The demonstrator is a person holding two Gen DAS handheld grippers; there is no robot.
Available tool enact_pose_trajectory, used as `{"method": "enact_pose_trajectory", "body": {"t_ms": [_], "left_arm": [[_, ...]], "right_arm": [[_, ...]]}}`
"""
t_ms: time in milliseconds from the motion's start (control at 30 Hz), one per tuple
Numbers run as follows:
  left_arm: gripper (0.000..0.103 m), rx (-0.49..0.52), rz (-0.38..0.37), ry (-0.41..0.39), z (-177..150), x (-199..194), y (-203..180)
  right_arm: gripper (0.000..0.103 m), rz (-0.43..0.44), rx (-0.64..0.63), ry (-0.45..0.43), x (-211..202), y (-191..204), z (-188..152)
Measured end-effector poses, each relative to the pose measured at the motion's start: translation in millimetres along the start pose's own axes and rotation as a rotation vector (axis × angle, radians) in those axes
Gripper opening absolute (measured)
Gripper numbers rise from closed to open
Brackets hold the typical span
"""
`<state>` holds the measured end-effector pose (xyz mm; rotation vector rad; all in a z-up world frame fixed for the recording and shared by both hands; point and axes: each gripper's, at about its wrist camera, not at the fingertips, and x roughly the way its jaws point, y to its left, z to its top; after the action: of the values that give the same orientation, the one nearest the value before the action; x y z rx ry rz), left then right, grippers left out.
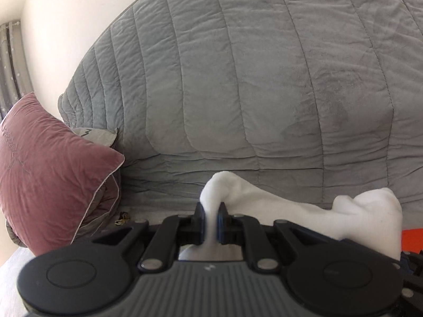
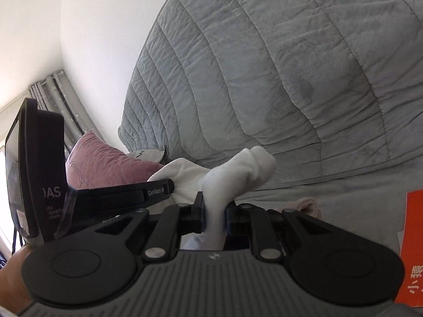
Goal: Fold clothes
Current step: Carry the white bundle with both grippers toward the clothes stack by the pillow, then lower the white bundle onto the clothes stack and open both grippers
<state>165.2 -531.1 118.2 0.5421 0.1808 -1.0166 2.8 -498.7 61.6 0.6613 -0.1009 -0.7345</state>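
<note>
**White garment pinched at two points above the sofa**

Low in the left wrist view, the left gripper (image 1: 211, 220) has its fingers clenched on a thin pinch of the white garment (image 1: 370, 216), which rises in a soft peak just beyond the tips and trails off to the lower right. In the right wrist view, lower centre, the right gripper (image 2: 215, 214) grasps a thicker bunch of the same white cloth, which juts up and to the right past the tips. The left gripper's black body crosses the left side of that view, close by. Holding two points at once looks meant to keep the cloth taut and off the surface so an edge can be laid over; that suggests a fold under way, though how far along is hard to judge.

Beyond lies the sofa seat with its grey quilted cover (image 1: 264, 79) running up the backrest. A pink cushion (image 1: 47, 174) leans at the left, an orange card (image 2: 412, 243) sits at the right edge, and a white wall (image 2: 105, 39) and grey curtain (image 2: 60, 92) close the upper left.
</note>
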Motion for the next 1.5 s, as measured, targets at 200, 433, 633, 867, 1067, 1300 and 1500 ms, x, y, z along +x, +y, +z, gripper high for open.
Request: {"method": "enact_pose_trajectory", "body": {"t_ms": [200, 433, 633, 867, 1067, 1300, 1500], "left_arm": [[0.013, 0.008, 0.106, 0.035, -21, 32, -2], [0.020, -0.239, 0.218, -0.014, -34, 15, 40], [0.020, -0.286, 0.042, -0.119, -39, -18, 38], [0.021, -0.248, -0.031, 0.025, -41, 11, 13], [0.022, -0.405, 0.036, 0.094, -72, 29, 21], [0.023, -0.519, 0.046, -0.024, -67, -11, 31], [0.024, -0.547, 0.041, -0.113, -84, -59, 20]], "right_arm": [[0.023, -0.133, -0.042, -0.028, 4, -10, -10], [0.052, -0.251, -0.153, -0.155, -3, -8, -7], [0.052, -0.080, -0.369, -0.194, -4, 4, 14], [0.050, 0.040, -0.562, 0.018, 23, 12, -3], [0.046, 0.038, -0.594, 0.185, 50, 1, -16], [0.050, 0.089, -0.507, 0.163, 40, -1, -6], [0.050, 0.107, -0.485, 0.140, 29, 1, 4]]}}
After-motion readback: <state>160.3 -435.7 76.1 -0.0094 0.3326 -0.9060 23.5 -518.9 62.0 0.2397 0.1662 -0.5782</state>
